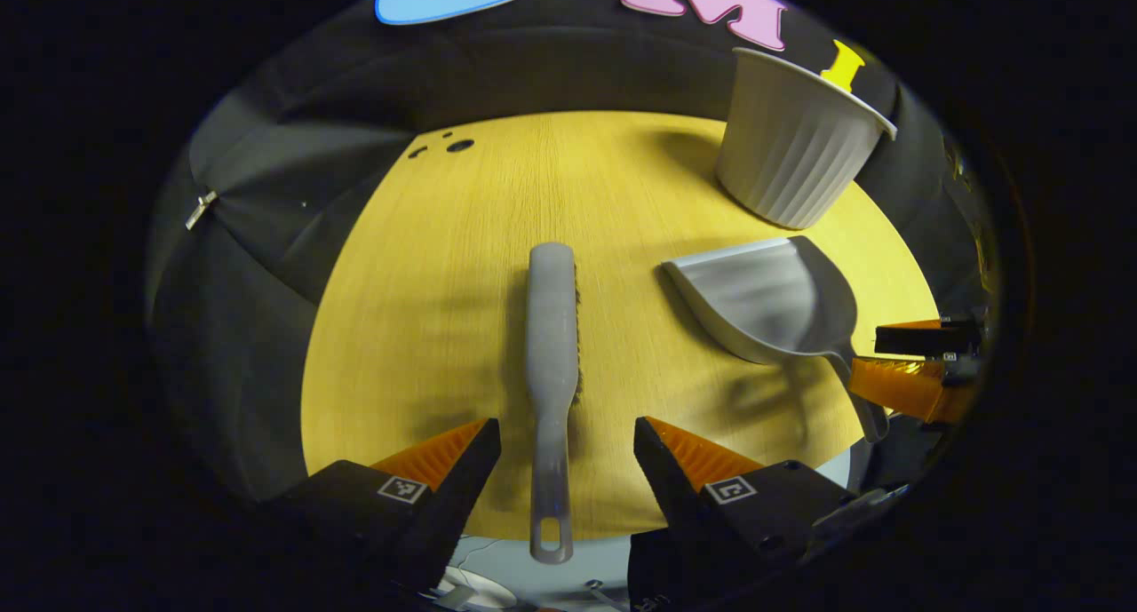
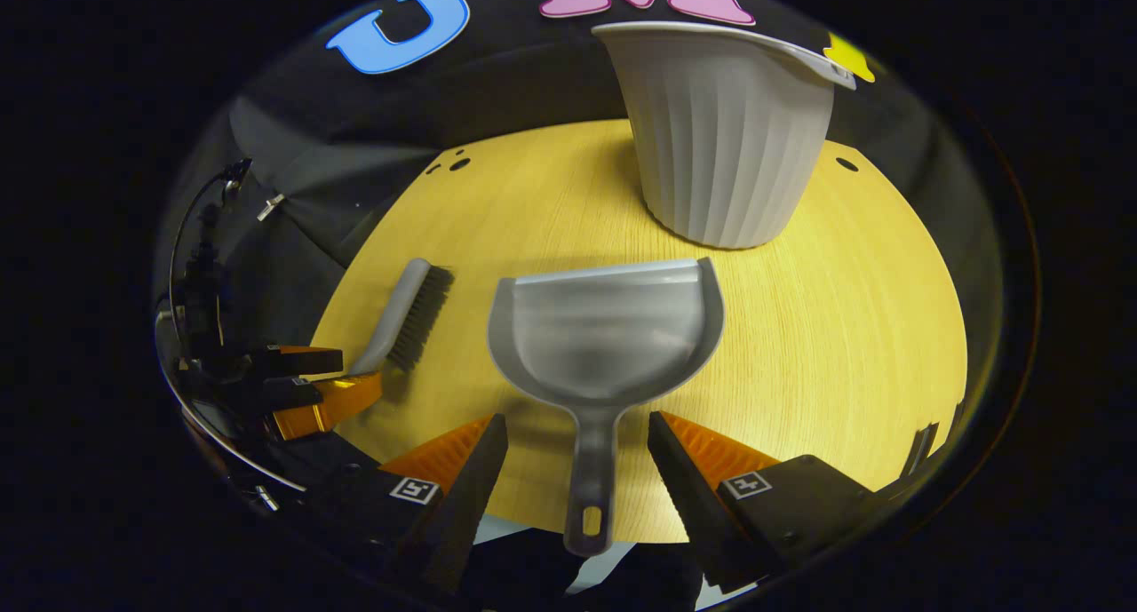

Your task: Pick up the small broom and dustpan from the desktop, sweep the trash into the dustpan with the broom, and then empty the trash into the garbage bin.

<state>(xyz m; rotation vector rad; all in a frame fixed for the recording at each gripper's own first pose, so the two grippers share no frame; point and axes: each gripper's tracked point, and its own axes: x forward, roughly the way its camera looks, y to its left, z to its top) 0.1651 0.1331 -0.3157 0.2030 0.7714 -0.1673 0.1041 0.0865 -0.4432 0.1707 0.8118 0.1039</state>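
**A:** Where's the small broom (image 1: 552, 328) from your side?

**B:** In the left gripper view I see it lying flat on the desk (image 1: 426, 328), its handle running toward me and ending in a hanging hole that juts past the desk's near edge. The handle sits in the gap between the fingers of my left hand-held gripper (image 1: 567, 439), which stands wide open, neither finger touching it.

**A:** And the dustpan (image 2: 608, 332)?

**B:** Same arrangement in the right gripper view: pan flat on the desk, mouth facing away, handle pointing at me and overhanging the near edge. My right hand-held gripper (image 2: 577, 434) is spread wide on both sides of that handle, with clear gaps either side. I hold nothing.

**A:** The garbage bin (image 2: 724, 132)?

**B:** A ribbed, pale bin standing upright on the desk beyond the dustpan, near but apart from it.

**A:** Anything one view adds?

**B:** The right gripper view shows the broom's dark bristles side-on, and the left hand-held gripper around its handle end at far left. The left gripper view shows the broom's back, with the bristles barely peeking out, and the right hand-held gripper beside the dustpan's handle at far right.
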